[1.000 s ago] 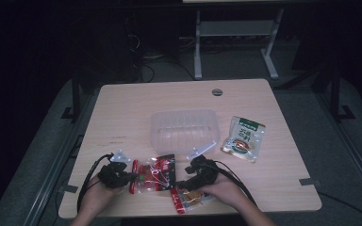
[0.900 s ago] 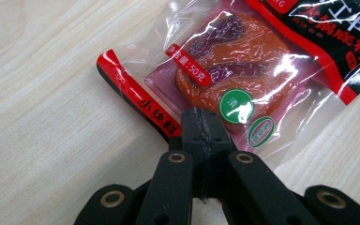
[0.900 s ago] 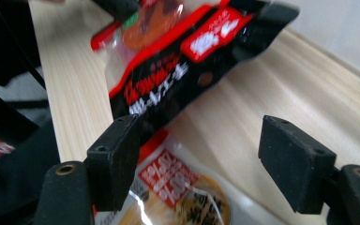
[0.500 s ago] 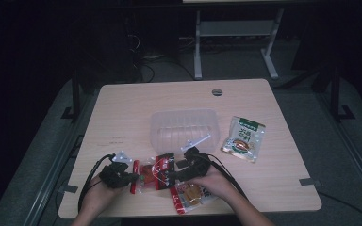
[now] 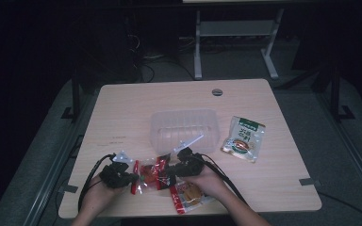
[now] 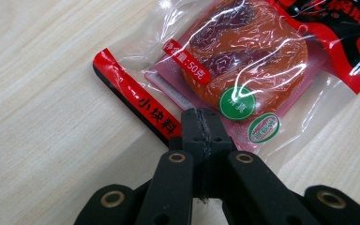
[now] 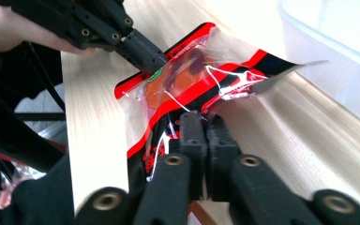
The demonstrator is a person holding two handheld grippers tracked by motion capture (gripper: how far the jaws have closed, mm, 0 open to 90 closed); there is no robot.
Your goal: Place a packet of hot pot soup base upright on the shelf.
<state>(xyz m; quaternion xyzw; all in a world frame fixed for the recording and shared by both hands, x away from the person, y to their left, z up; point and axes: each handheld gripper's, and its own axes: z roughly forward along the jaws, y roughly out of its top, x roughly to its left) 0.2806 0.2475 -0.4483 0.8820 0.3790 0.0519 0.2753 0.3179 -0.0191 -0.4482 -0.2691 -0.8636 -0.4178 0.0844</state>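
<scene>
A clear snack packet (image 5: 152, 173) with red and black edges and an orange piece inside lies near the table's front edge, between my two grippers. My left gripper (image 5: 133, 175) is shut on its left edge; in the left gripper view the closed jaws (image 6: 201, 119) pinch the clear film beside the orange piece (image 6: 248, 65). My right gripper (image 5: 170, 172) has just been closing and now pinches the packet's red-and-black right end (image 7: 201, 123). In the right gripper view the packet (image 7: 183, 79) stretches away toward the left gripper (image 7: 155, 58).
A clear plastic tub (image 5: 184, 113) stands just behind the grippers at mid-table, its wall close to the right gripper (image 7: 337, 51). A second red packet (image 5: 188, 195) lies under the right hand. A white and green packet (image 5: 243, 139) lies to the right.
My right gripper has moved left to the red packet and shut on its right end. The left gripper has stayed put, still holding the left edge.
</scene>
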